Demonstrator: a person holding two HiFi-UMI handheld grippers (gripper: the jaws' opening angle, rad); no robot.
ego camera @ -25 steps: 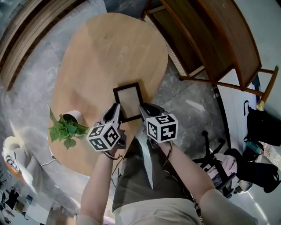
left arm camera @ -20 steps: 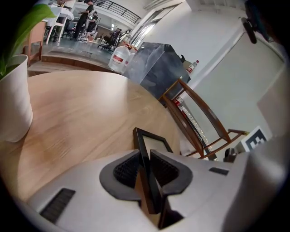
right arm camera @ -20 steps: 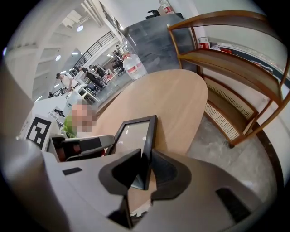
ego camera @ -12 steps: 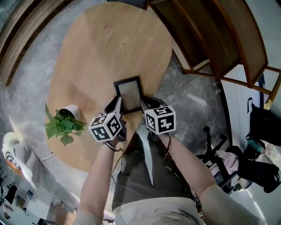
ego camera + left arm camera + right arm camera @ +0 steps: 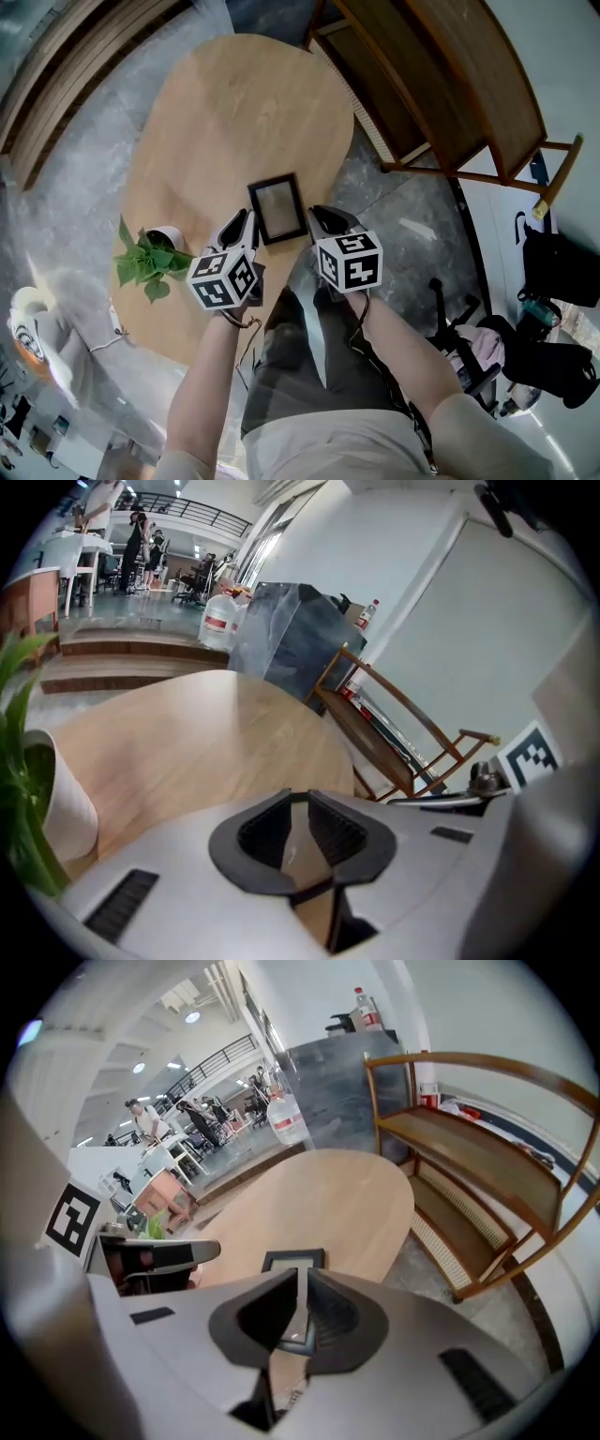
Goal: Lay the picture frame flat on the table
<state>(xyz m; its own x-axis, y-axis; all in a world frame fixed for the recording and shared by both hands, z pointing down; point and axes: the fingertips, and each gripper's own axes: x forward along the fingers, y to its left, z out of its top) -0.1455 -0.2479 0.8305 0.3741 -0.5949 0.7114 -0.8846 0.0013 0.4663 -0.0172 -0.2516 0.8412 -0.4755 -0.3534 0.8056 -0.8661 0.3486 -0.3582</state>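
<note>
left gripper [image 5: 298,801]: jaws slightly parted, empty, just beside the frame's [image 5: 276,208] near-left corner.
right gripper [image 5: 302,1279]: same, empty, off the near-right corner.
frame: flat on the table [image 5: 234,112], near its edge.
status: looks done; both clear, so nothing drags it.

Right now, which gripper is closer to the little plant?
Left. The left gripper hangs right beside the plant. The right gripper is farther off, on the other side of the picture frame.
</note>
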